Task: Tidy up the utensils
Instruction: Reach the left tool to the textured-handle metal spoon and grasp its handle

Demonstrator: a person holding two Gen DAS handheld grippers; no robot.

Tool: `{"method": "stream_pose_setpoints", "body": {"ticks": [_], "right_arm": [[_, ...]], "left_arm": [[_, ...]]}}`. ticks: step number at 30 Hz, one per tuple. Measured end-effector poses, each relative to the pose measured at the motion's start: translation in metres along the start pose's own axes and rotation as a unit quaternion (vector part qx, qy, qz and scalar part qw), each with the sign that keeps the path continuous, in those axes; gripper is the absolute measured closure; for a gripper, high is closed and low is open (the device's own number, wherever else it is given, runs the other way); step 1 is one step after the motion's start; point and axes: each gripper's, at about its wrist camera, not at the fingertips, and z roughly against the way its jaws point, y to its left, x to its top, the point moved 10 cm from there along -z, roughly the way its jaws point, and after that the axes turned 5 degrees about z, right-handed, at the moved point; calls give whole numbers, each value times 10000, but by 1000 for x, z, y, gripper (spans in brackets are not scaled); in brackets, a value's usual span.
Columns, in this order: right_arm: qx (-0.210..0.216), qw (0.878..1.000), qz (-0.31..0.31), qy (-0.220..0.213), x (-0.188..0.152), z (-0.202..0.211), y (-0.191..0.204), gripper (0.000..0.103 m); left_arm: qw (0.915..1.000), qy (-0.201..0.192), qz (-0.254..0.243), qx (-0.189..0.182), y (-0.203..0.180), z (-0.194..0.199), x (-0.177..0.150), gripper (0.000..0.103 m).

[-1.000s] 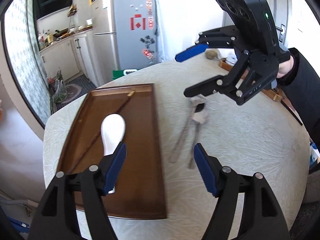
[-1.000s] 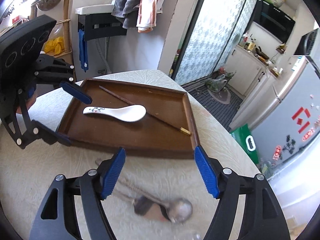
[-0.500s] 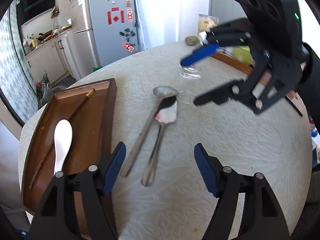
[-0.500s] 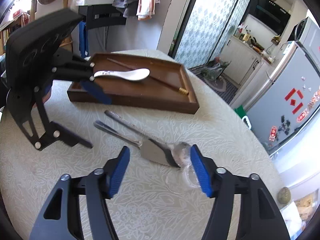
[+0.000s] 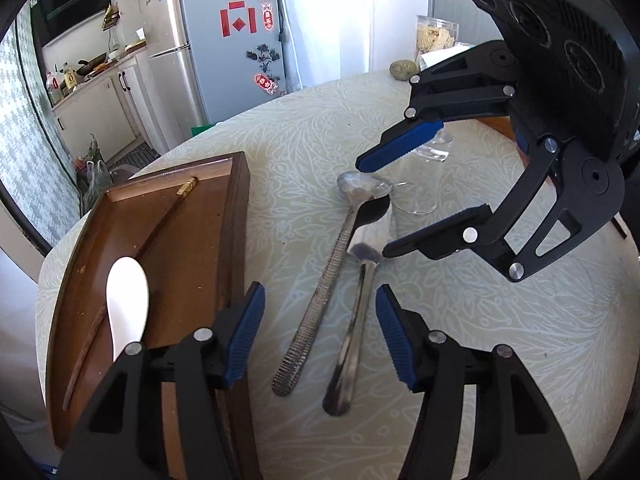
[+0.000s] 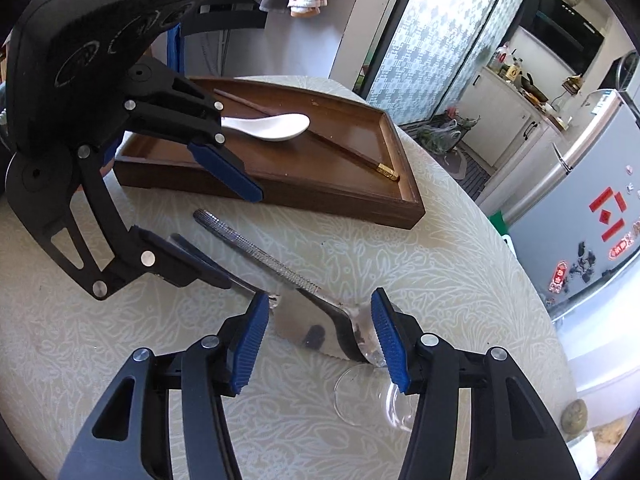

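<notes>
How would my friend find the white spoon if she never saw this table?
Look for the brown wooden tray on the pale table. Inside it lies the white spoon, resting across a long dark chopstick. It is the only white one; the other two utensils are shiny metal and lie outside the tray on the tablecloth.

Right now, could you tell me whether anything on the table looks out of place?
Yes: the two metal utensils lie loose and overlapping on the pale tablecloth, outside the brown wooden tray, where the white ceramic spoon and a chopstick already lie.
</notes>
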Motion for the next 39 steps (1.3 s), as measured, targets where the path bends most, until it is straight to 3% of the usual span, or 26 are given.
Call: {"method": "stream_pose_setpoints", "body": {"ticks": [5,12,17,19,26,30,34,39], "right_arm": [[25,9992,216,329,-3,-10,-8,50],[132,9948,579,826,-5,-26,-12,51],[146,9936,616,939,-4,-32,-19,52],[204,9932,627,963,-4,-32,-20,52],[200,9902,743,1163,-10,-35,-26,55],[171,9903,730,1168,-6,-39,-30,55],[189,9910,719,1112,-3,-39,-28,57],[152,9916,730,1053,-2,-40,-29,60]], "left_arm": [[9998,154,-110,-22,7,-10,-2,55],[9990,379,-204,-133,5,-17,-3,55],[9989,427,-137,-149,10,-17,-4,61],[9987,479,-151,-101,11,-17,-6,74],[9984,515,-161,-145,8,-17,-9,79],[9985,486,-14,-253,8,-20,-6,87],[9987,446,31,-254,6,-21,-3,89],[9977,388,193,-518,1,-20,0,93]]}}
